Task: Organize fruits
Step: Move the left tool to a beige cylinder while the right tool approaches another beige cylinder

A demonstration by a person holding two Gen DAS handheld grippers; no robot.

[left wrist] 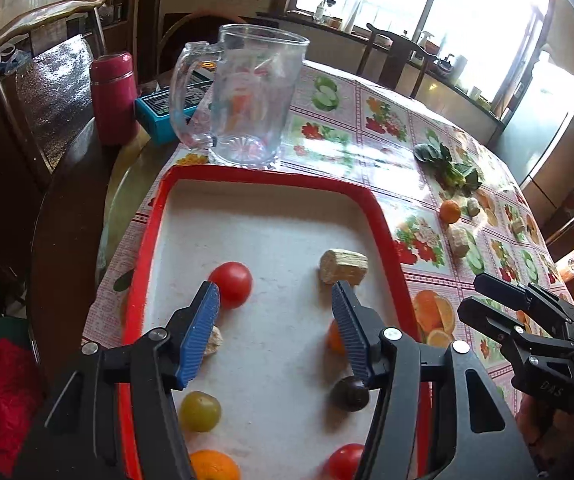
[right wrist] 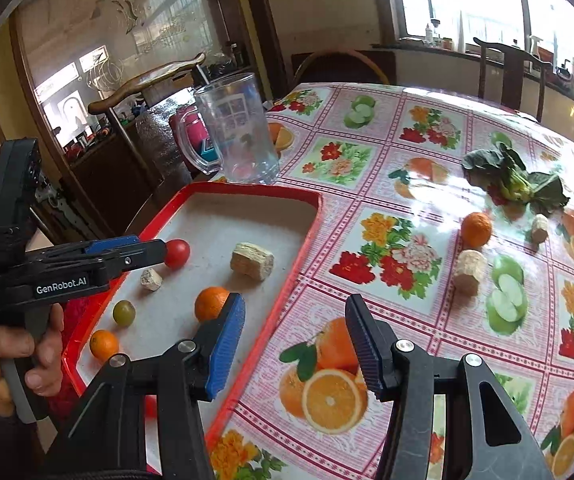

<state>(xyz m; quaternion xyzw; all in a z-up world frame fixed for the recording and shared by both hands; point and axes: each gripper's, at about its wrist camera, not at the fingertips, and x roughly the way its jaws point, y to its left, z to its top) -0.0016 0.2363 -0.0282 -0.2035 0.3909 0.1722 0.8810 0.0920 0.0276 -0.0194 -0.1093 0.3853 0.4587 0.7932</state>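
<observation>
Sunlit windows and dark wooden chairs ring a round desk point(right wrist: 427, 128) under a glossy cloth printed with fruit and flowers. Near its left edge lies a red-rimmed tray point(left wrist: 271, 178) with a pale floor, and just behind it stands an empty clear glass mug point(left wrist: 247, 96), a magenta flask point(left wrist: 112, 98) off to its left. Inside the tray sit a red tomato point(left wrist: 233, 282), a tan cut chunk point(left wrist: 343, 266), a green round fruit point(left wrist: 200, 410), a dark round fruit point(left wrist: 350, 393), an orange point(left wrist: 215, 465) and a second tomato point(left wrist: 345, 460). The left claw point(left wrist: 277, 300) hangs above the tray floor with its blue pads apart and nothing between them. The right claw point(right wrist: 295, 320) hovers over the tray's right rim and the cloth, jaws likewise apart and empty. Out on the cloth, well apart from the tray, lie another orange point(right wrist: 475, 229), two tan chunks point(right wrist: 469, 272) and a leafy green point(right wrist: 515, 180)
</observation>
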